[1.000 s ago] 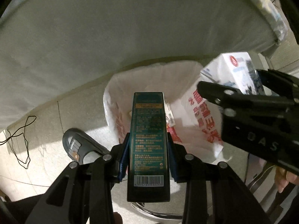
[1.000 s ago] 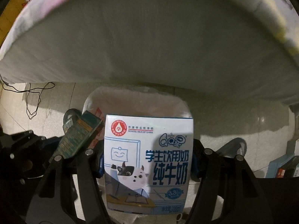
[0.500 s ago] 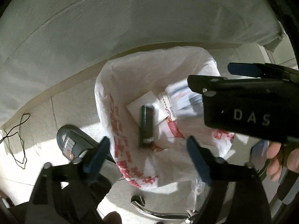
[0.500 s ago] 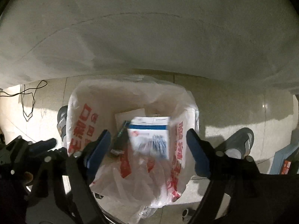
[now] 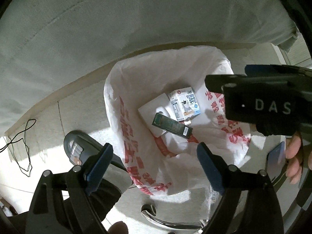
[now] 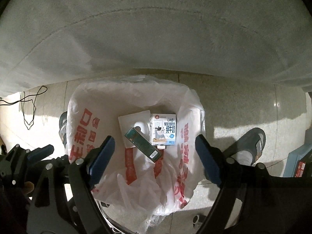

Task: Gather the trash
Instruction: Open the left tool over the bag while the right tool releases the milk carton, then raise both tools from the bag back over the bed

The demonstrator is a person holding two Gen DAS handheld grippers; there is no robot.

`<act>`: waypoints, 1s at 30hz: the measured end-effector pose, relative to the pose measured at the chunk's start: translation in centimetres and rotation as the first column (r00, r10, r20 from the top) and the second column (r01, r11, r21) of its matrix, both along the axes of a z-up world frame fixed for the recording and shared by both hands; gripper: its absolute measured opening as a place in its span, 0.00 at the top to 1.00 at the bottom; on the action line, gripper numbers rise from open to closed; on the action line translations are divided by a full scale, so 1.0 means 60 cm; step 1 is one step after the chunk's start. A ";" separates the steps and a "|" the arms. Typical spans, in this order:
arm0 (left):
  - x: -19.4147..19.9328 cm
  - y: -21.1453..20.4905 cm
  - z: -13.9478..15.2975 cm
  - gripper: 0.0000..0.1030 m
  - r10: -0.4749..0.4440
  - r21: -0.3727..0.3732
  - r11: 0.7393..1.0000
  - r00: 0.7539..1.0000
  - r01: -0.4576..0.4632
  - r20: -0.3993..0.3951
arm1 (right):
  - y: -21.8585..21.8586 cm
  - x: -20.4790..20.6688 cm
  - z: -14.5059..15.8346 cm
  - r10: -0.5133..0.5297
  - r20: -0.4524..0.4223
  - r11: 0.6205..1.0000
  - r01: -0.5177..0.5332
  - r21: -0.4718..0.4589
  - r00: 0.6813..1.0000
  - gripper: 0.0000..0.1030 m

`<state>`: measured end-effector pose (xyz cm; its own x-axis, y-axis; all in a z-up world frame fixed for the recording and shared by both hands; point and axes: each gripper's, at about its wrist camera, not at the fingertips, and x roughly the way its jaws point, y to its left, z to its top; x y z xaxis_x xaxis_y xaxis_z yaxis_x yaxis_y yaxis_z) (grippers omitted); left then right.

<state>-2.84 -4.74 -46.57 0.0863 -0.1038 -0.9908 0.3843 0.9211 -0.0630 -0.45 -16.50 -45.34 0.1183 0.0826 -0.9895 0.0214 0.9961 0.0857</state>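
White red-printed plastic bag (image 6: 109, 105) at frame centre holds milk carton (image 6: 163, 129), green box (image 6: 143, 144); both grippers (image 5: 154, 167) (image 6: 154, 159) released, empty; sagging rim risks spills.

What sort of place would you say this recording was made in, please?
Probably a home, perhaps a bedroom: a plastic-lined trash bin stands on tiled floor beside what looks like a sheet-covered bed, with slippers nearby.

Trash bag (image 6: 136, 175) sits on the floor (image 6: 224, 101) below both claws. Inside it the milk carton (image 6: 163, 129) lies right of the slim box (image 6: 143, 145), touching it, both on a flat card (image 6: 129, 122). A slipper (image 5: 78, 148) sits left of the bag.
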 end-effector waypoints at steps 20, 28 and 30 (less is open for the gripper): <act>-0.011 0.042 0.206 0.08 0.148 -0.119 0.986 0.949 -0.119 0.280 | -0.044 -0.079 0.222 -0.075 0.229 0.996 0.059 0.072 0.970 0.20; -0.024 0.042 0.306 0.08 0.225 -0.205 0.966 0.900 -0.156 0.374 | -0.079 -0.118 0.358 -0.089 0.436 0.996 0.077 0.046 0.895 0.20; -0.026 0.044 0.326 0.08 0.240 -0.222 0.961 0.890 -0.163 0.388 | -0.086 -0.126 0.384 -0.087 0.470 0.996 0.078 0.039 0.879 0.17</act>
